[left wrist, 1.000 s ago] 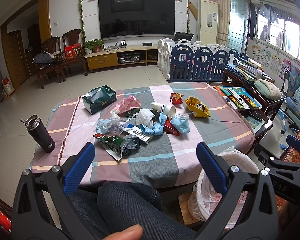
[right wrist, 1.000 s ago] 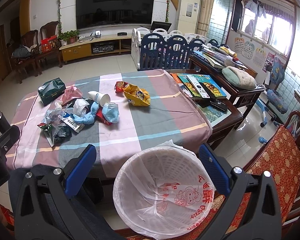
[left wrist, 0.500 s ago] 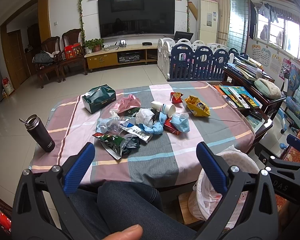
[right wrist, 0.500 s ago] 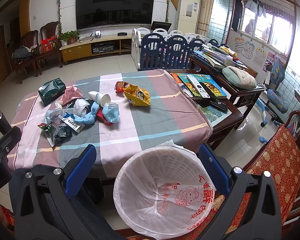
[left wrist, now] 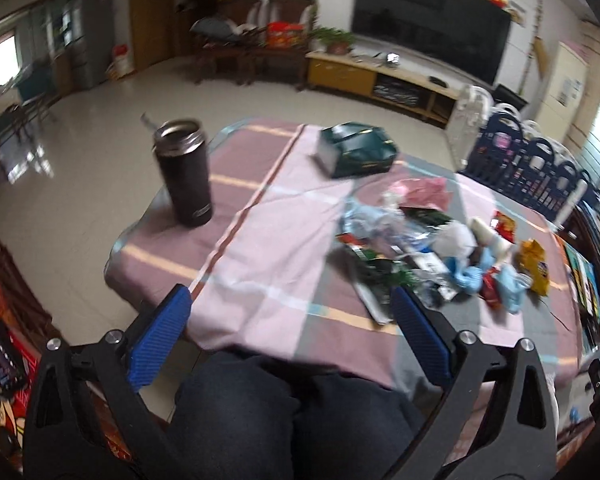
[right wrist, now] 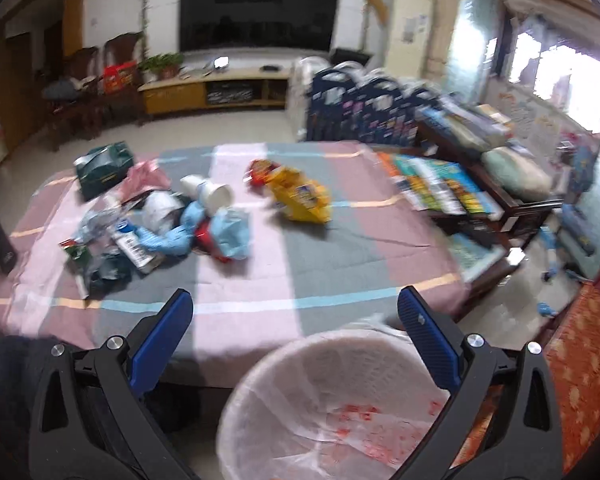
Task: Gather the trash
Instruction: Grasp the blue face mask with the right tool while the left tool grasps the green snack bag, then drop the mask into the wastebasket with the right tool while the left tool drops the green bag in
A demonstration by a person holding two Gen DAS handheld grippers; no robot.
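A heap of trash (left wrist: 412, 248) lies on the plaid-clothed table (left wrist: 276, 248): wrappers, blue masks, a white paper cup (right wrist: 210, 196), a yellow snack bag (right wrist: 300, 196). The heap also shows in the right wrist view (right wrist: 156, 228). A white bin lined with a plastic bag (right wrist: 332, 404) stands below the table's near edge. My left gripper (left wrist: 290, 328) is open and empty, held above the person's lap, left of the heap. My right gripper (right wrist: 296, 328) is open and empty, above the bin's rim.
A dark steel tumbler (left wrist: 184, 172) stands at the table's left corner. A green tissue box (left wrist: 356, 154) sits at the far side. A low side table with books (right wrist: 440, 188) stands to the right. The person's legs (left wrist: 284, 416) are below the left gripper.
Both grippers have risen and moved forward toward the table. The left one has swung left, so the tumbler is now near its centre. Both views are blurred by motion.
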